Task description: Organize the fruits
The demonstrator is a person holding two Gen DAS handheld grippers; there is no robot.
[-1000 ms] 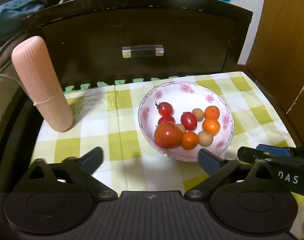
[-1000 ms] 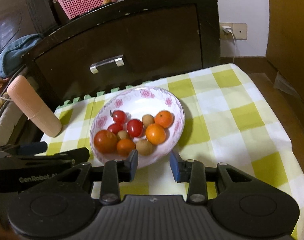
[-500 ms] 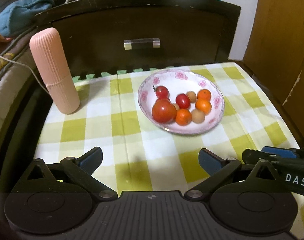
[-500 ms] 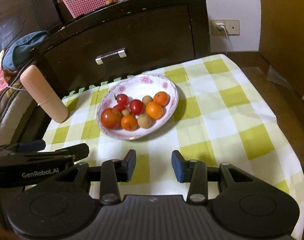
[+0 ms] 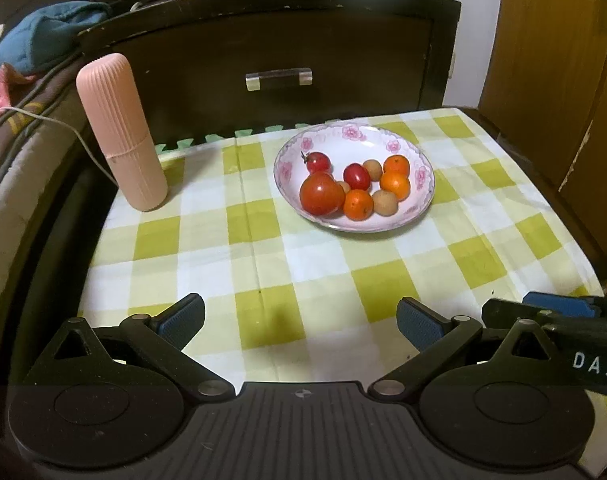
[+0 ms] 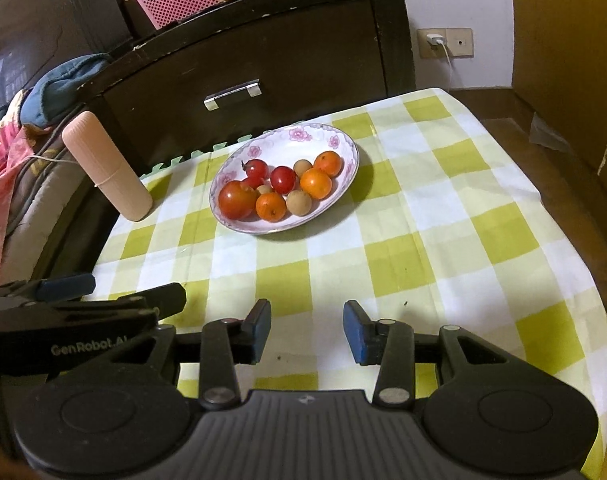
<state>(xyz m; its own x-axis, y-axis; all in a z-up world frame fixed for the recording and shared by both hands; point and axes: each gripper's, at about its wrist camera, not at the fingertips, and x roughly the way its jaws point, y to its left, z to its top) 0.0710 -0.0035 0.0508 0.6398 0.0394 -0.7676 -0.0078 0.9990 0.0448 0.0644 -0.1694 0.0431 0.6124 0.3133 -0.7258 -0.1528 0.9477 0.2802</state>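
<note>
You hold both the left gripper [image 5: 299,320] and right gripper [image 6: 306,326] released and empty at the near edge, well apart from the far bowl [image 5: 421,196] gathering the fruits [image 5: 353,188], likely finished.

- Your left gripper [image 5: 299,322]: jaws spread wide, nothing between them, tilted downward.
- Your right gripper [image 6: 307,330]: jaws narrowly apart, just been opening, nothing between them, tilted downward, just beside the left.
</note>
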